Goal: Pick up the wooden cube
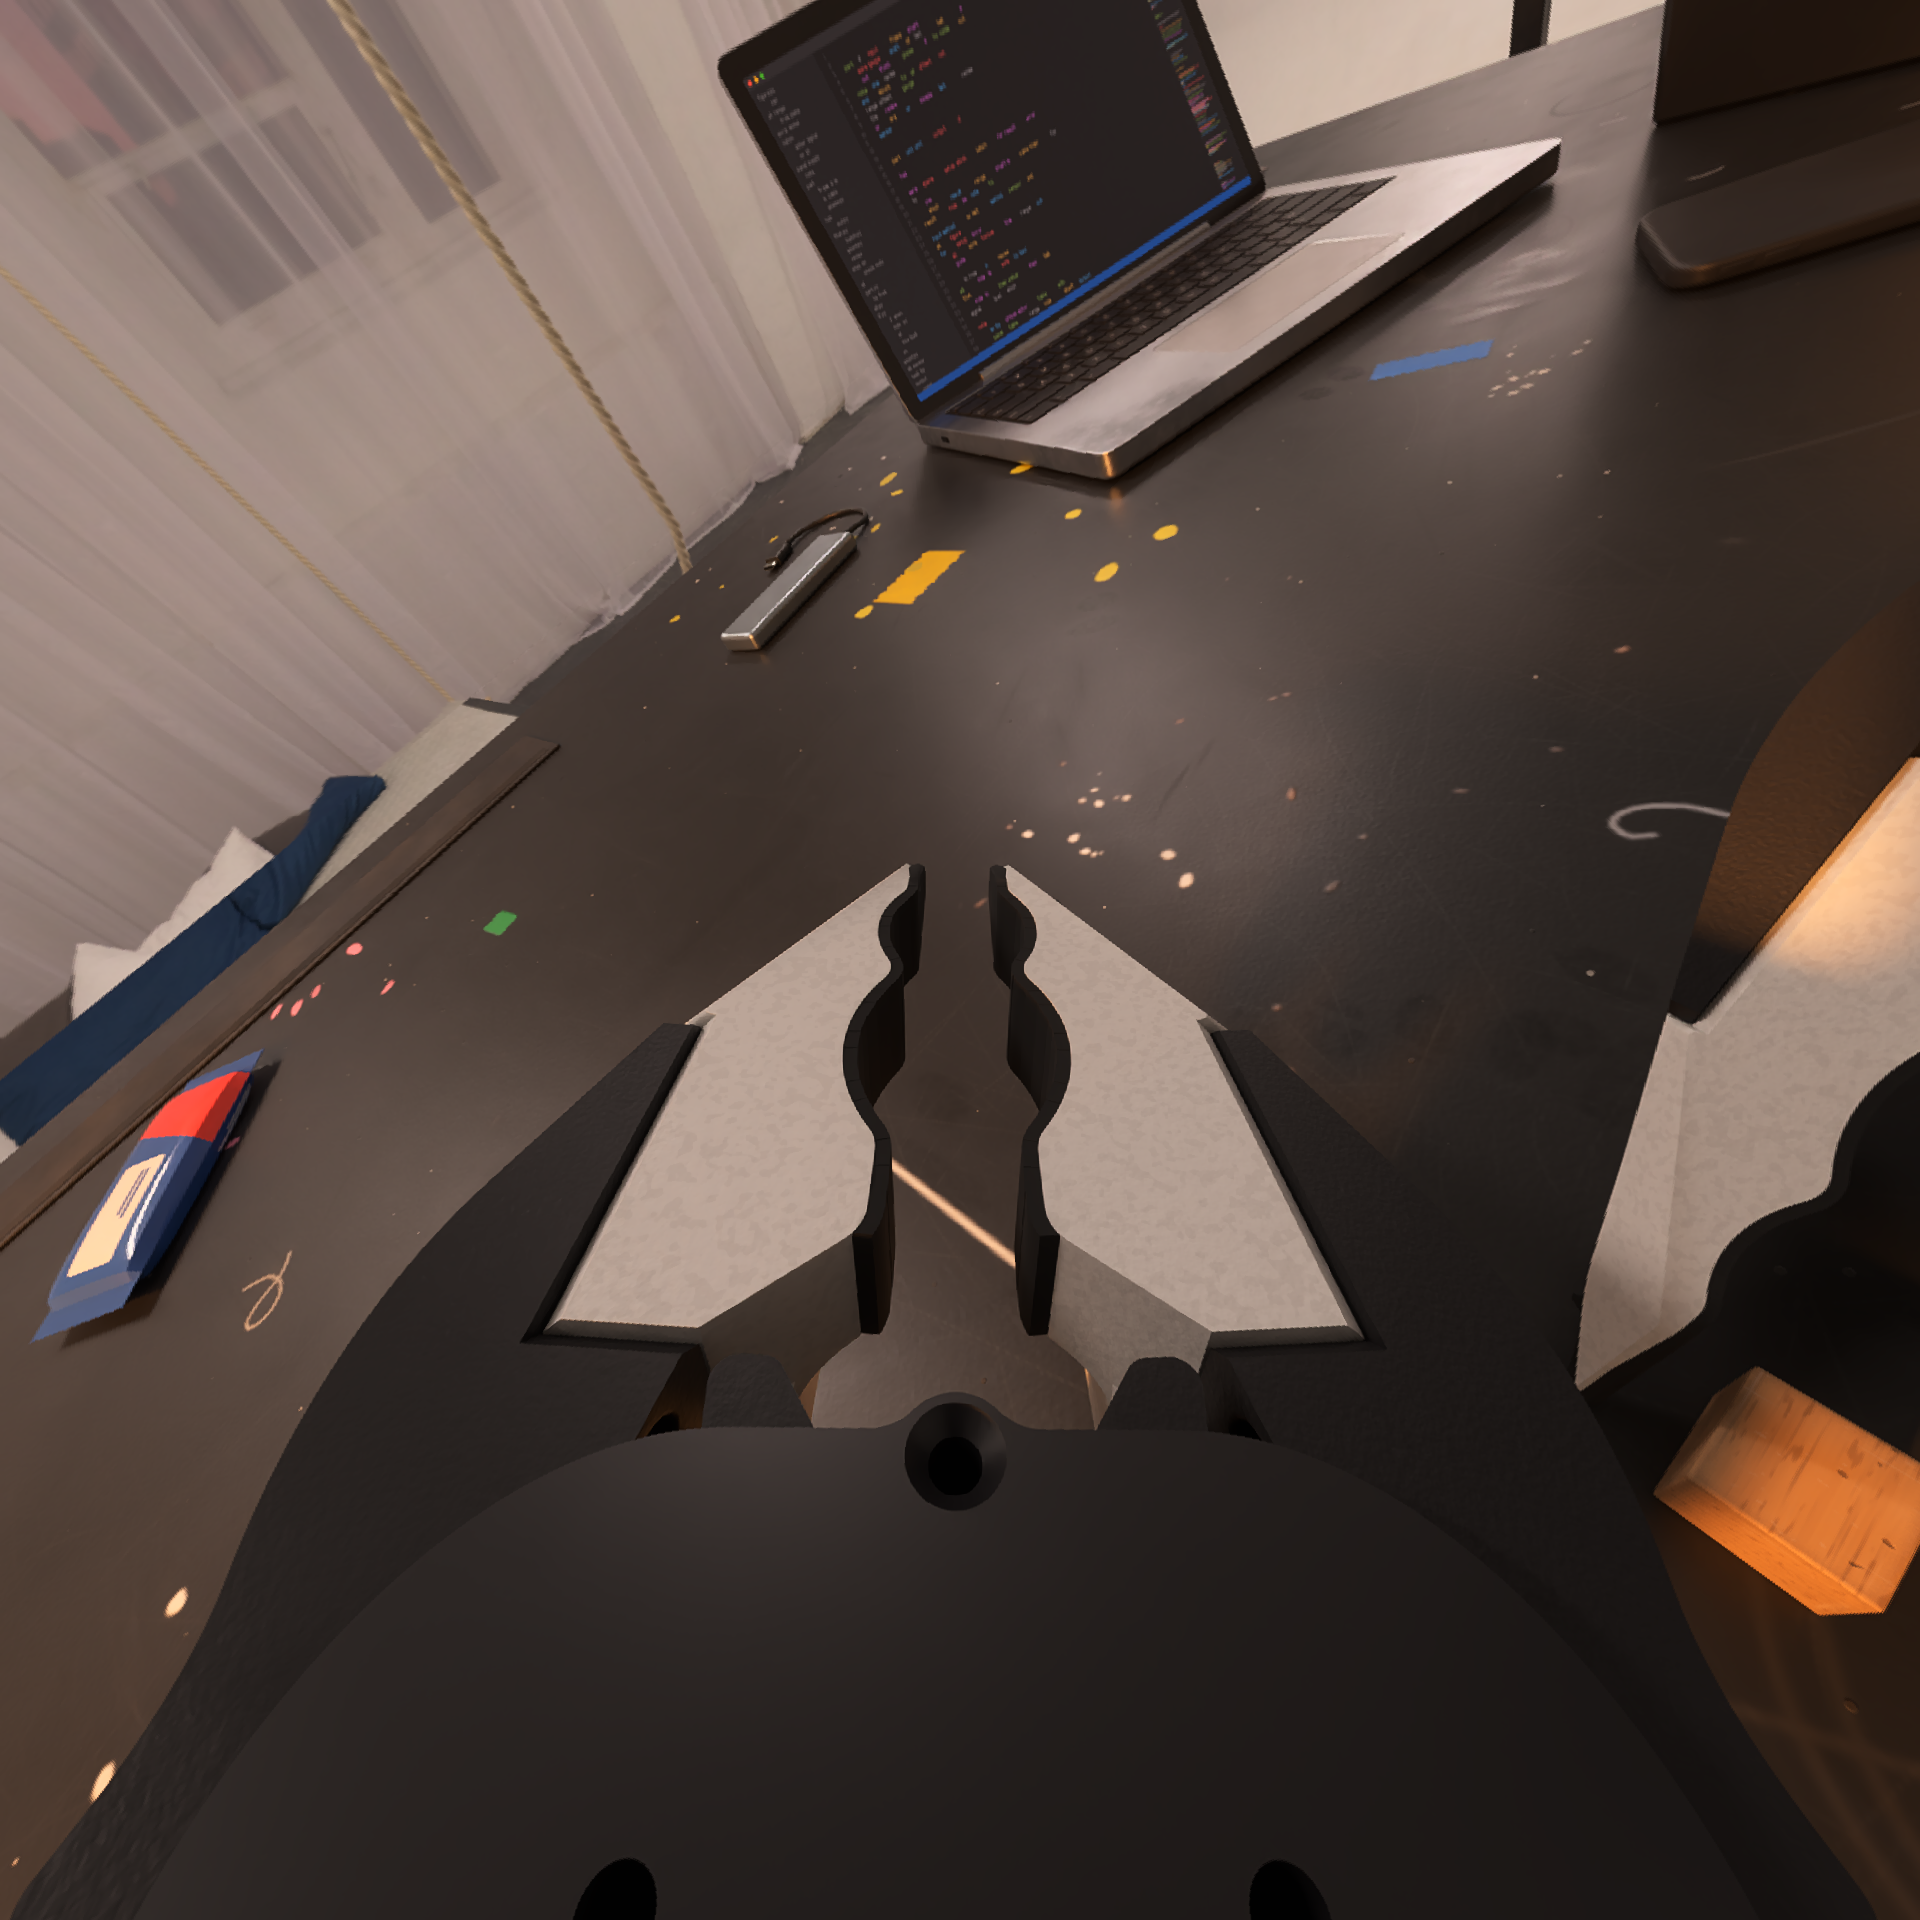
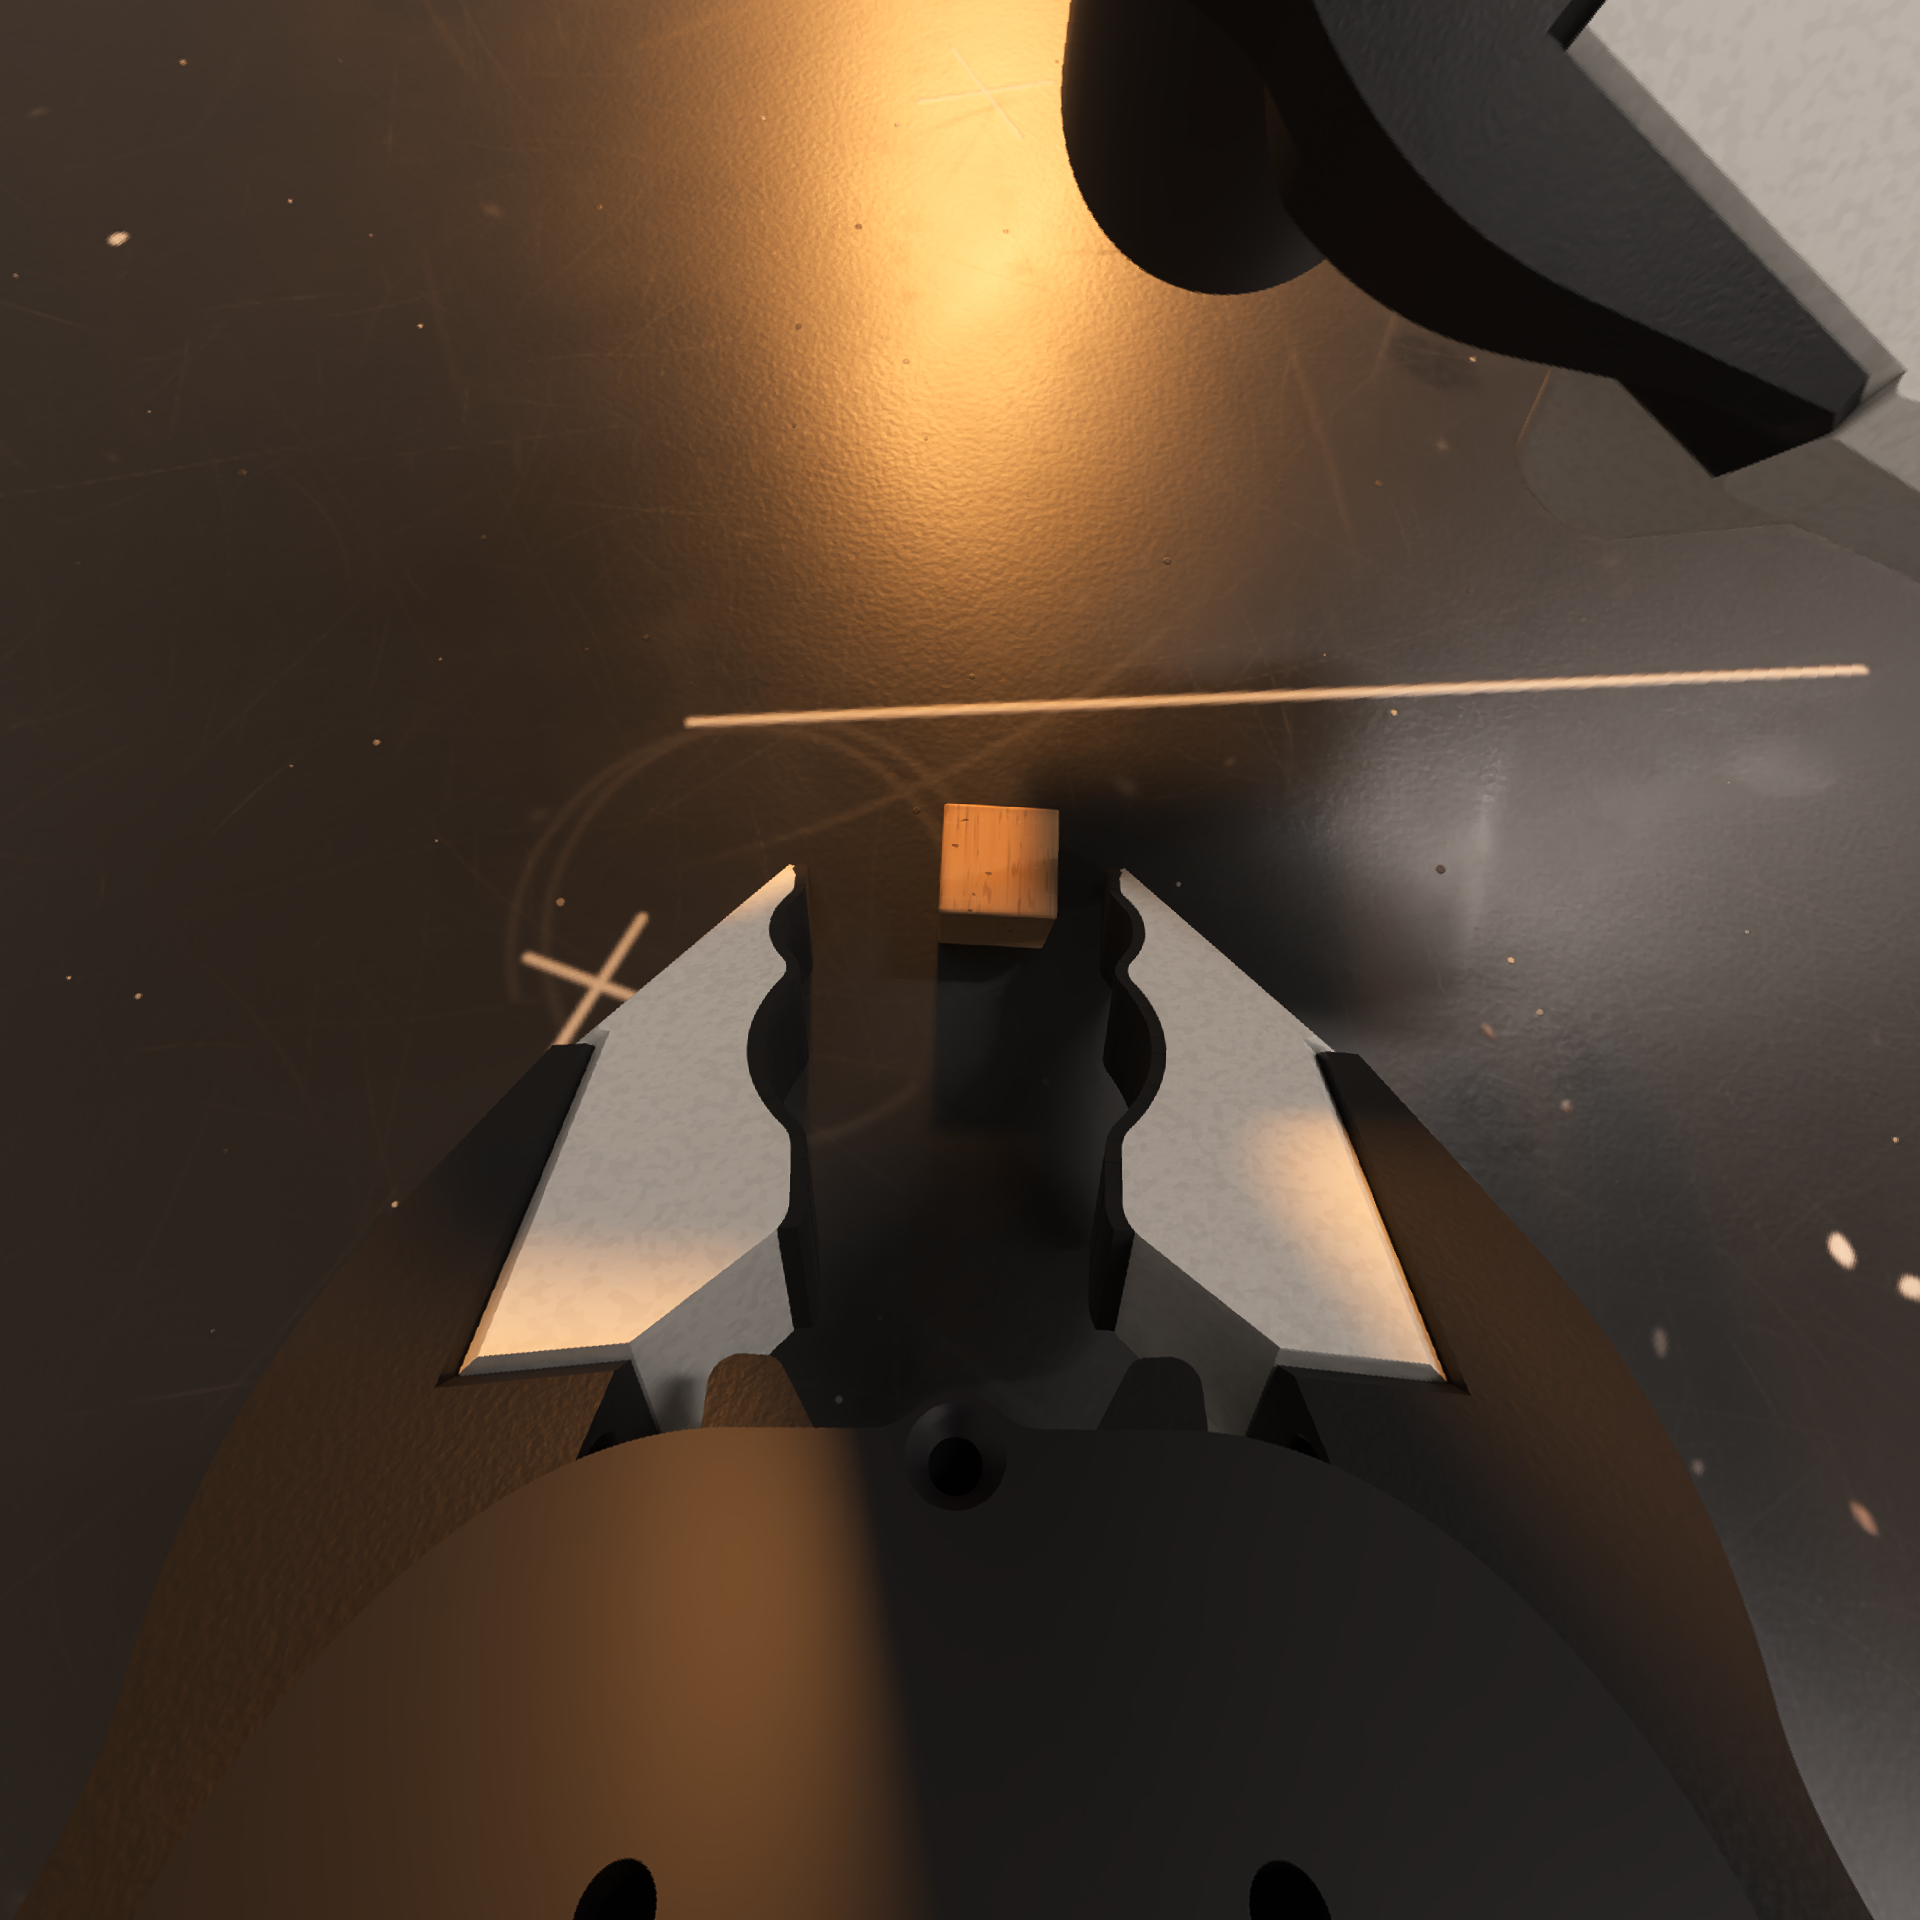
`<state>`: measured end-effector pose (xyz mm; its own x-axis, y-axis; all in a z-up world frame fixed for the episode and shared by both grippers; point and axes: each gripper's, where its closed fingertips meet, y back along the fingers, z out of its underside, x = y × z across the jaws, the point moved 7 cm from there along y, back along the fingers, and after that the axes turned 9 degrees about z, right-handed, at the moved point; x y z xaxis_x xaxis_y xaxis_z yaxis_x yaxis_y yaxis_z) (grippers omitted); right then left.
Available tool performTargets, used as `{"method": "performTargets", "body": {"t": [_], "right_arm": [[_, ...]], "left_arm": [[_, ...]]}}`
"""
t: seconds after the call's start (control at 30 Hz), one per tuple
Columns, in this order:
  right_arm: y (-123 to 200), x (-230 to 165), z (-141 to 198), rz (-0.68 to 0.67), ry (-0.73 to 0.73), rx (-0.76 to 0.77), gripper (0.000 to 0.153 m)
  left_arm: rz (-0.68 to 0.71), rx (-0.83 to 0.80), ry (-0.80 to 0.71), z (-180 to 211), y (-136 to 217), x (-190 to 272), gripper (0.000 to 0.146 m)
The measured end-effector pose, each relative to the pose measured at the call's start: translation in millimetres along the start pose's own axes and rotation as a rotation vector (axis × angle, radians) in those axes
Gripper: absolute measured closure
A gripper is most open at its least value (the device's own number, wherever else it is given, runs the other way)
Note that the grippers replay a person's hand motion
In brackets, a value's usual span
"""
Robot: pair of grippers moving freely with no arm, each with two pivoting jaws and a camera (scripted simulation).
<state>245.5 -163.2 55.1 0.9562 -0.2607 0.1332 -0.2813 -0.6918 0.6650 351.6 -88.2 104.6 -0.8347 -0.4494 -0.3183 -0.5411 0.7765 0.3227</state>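
In the right wrist view, the wooden cube [image 2: 997, 862] sits on the table [image 2: 416, 520] at 12 o'clock, just beyond the right gripper [image 2: 957, 883], with the left gripper [image 2: 1558, 208] at 1 o'clock. In the left wrist view, the laptop [image 1: 1122, 270] stands at 12, the USB hub [image 1: 790, 587] at 11, the packet [image 1: 156, 1184] at 9.

The right gripper [image 2: 958, 883] sits low in its frame, fingers [image 2: 665, 1122] spread wide, pointing down; the left gripper [image 1: 956, 878], fingers nearly together with a narrow gap, seemingly holds nothing

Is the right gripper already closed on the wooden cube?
No. The right gripper is open, and the wooden cube sits on the table just past its fingertips, untouched.
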Motion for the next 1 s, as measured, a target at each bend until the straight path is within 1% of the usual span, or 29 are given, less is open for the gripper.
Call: {"method": "performTargets", "body": {"t": [0.13,0.17,0.27,0.3,0.43,0.5,0.67,0.87,0.93,1.0], "right_arm": [[0,0,0,0.003,0.008,0.002,0.1],[0,-1,-1,0.007,0.014,0.002,0.104],[-2,-2,-4,0.04,0.041,0.003,0.123],[-2,-2,-4,0.049,0.041,0.001,0.126],[1,6,-4,0.08,0.012,0.001,0.132],[6,11,-5,0.112,-0.012,0.023,0.132],[26,30,-8,0.172,-0.127,0.12,0.132],[48,61,6,0.253,-0.341,0.163,0.132],[52,68,12,0.267,-0.406,0.172,0.132],[55,72,15,0.276,-0.445,0.18,0.132]], "left_arm": [[0.008,-0.016,-0.011,2,-2,2,0.134],[0.01,-0.016,-0.015,2,-3,3,0.134],[0.037,-0.015,-0.037,1,-3,6,0.138],[0.047,-0.015,-0.043,1,-3,7,0.14],[0.046,-0.026,-0.067,1,-2,7,0.142],[0.041,-0.018,-0.076,-1,0,5,0.143],[0.041,0.04,-0.111,-9,11,0,0.146],[0.017,0.115,-0.16,-18,22,-4,0.146],[0.061,0.137,-0.172,-19,24,-1,0.138],[0.184,0.113,-0.219,-14,25,7,0.128]]}}
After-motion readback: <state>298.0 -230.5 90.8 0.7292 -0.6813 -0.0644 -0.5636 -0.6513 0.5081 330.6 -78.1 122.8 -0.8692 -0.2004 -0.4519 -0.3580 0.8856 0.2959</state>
